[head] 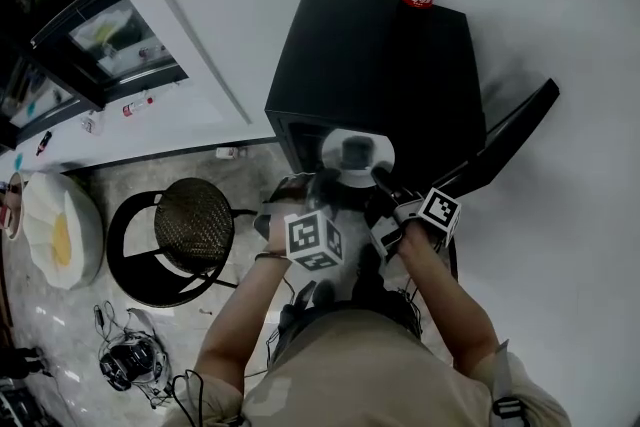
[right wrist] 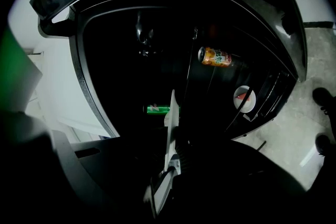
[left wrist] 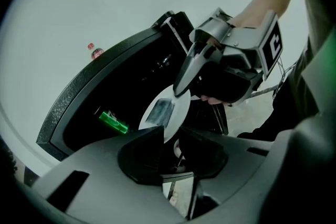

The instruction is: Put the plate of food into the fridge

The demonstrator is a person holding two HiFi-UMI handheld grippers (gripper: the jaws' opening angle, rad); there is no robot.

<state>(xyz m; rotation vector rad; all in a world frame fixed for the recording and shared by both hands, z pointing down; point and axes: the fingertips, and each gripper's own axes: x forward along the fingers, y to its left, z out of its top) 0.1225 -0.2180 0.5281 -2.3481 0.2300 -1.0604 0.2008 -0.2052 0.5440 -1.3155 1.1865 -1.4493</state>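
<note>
Left gripper (left wrist: pixel 170 140) is clenched on the near rim of the plate (head: pixel 352 133); right gripper (right wrist: pixel 168 168) is clenched on the rim at the other side. We see the plate held face up and about level at the open mouth of the fridge (head: pixel 380 55), partly past the front edge. From the right gripper view it is edge-on, its plane running straight away from the jaws into the dark interior. Food (head: pixel 357 153), a dark slab, sits at its centre; we cannot fix its long axis.
</note>
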